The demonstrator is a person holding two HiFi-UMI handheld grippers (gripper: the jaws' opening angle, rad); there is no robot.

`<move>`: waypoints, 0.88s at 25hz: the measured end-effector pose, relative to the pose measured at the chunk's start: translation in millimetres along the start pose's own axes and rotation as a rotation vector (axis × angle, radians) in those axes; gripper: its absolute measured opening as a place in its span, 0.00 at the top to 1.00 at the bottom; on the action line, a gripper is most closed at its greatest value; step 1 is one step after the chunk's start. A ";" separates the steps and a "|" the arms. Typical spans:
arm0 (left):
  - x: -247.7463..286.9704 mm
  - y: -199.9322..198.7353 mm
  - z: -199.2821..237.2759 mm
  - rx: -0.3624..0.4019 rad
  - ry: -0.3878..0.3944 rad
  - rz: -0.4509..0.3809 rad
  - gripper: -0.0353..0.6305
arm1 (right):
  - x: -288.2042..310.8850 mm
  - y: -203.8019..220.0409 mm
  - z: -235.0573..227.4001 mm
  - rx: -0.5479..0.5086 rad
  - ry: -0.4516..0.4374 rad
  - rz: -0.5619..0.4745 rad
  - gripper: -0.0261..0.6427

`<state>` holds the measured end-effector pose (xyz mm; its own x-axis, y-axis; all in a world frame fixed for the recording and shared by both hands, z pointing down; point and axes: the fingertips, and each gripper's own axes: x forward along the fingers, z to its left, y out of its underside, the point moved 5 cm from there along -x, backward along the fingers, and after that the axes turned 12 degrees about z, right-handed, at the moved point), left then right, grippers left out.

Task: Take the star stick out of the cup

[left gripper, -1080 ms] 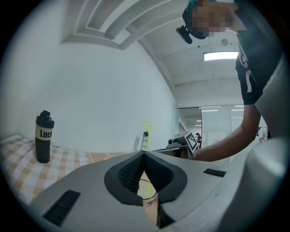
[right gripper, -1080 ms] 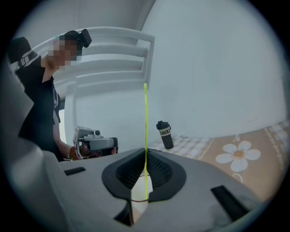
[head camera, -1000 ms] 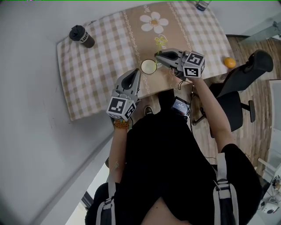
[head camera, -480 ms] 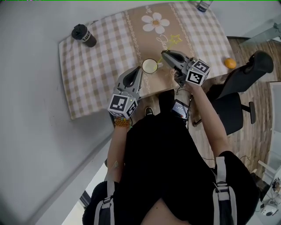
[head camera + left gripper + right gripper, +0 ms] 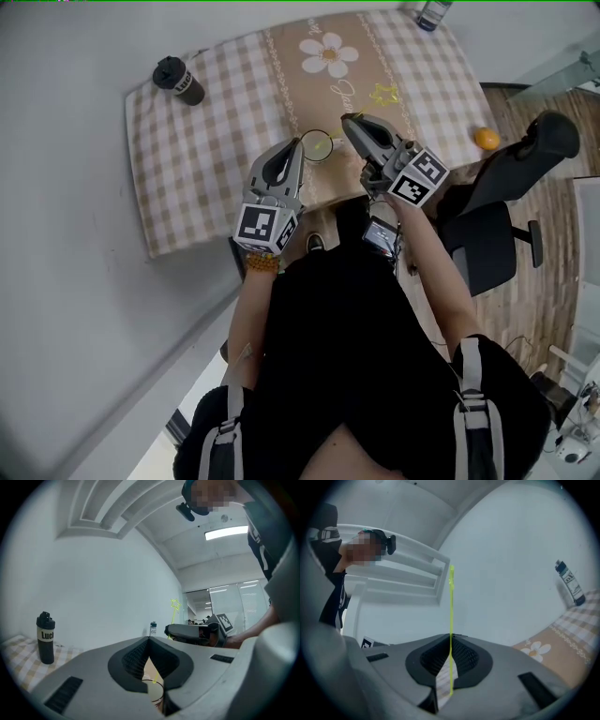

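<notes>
My right gripper is shut on the thin yellow star stick, which runs straight up between its jaws in the right gripper view. The star tilts out over the cloth, right of the cup. This small round cup stands near the table's front edge. The stick's lower end hangs free just below the right jaws. My left gripper is shut, with its tips at the cup's left rim; I cannot tell if they touch it. From the left gripper view the star rises above the right gripper.
A checked cloth with a daisy print covers the table. A black bottle stands at its far left, a small bottle at the far right corner. An office chair and an orange ball are right of the table.
My right gripper has swung its rear toward me and to the right with the stick, and the star has moved right, away from the cup. The left gripper has hardly moved.
</notes>
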<state>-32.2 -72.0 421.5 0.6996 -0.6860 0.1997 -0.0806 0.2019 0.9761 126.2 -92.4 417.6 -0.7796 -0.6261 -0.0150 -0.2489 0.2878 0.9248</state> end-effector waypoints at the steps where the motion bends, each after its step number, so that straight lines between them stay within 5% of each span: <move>1: -1.1 -1.7 -0.8 0.005 -0.011 -0.009 0.95 | -0.9 -1.1 4.3 -0.015 0.007 -0.003 0.94; 14: -9.9 5.2 1.4 -0.006 -0.188 -0.010 0.95 | -14.3 14.1 23.7 -0.104 0.131 0.012 0.94; 22: -11.4 14.6 3.8 -0.004 -0.206 0.007 0.95 | -13.2 16.4 29.5 -0.156 0.161 0.020 0.94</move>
<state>-44.0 -63.9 433.8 0.5389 -0.8131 0.2201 -0.0819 0.2094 0.9744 115.5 -58.0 421.8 -0.6785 -0.7326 0.0536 -0.1328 0.1941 0.9720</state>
